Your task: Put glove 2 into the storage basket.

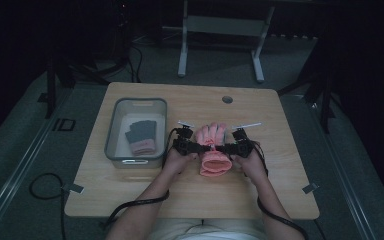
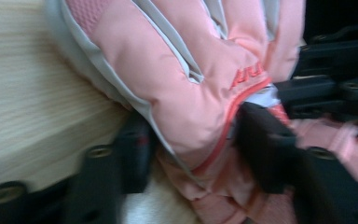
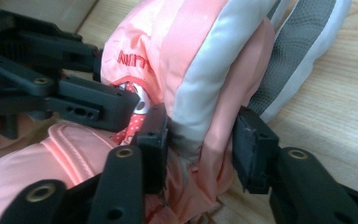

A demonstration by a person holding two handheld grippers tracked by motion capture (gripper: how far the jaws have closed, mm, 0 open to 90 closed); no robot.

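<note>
A pink glove with grey trim (image 1: 214,150) lies on the wooden table (image 1: 280,190) in front of the person, fingers pointing away and cuff toward them. My left gripper (image 1: 196,146) comes in from the glove's left at the wrist; in the left gripper view the glove (image 2: 191,79) bulges between the two black jaws of this gripper (image 2: 198,135), which pinch its edge. My right gripper (image 1: 228,147) meets the glove from the right. Its jaws (image 3: 200,140) squeeze a fold of the glove (image 3: 200,60) near the wrist.
A grey plastic bin (image 1: 114,131) stands on the table to the left, holding a dark grey glove with a pink cuff (image 1: 141,136). Black cables trail from both grippers off the table's near edge. A cable hole (image 1: 227,99) marks the table's far side.
</note>
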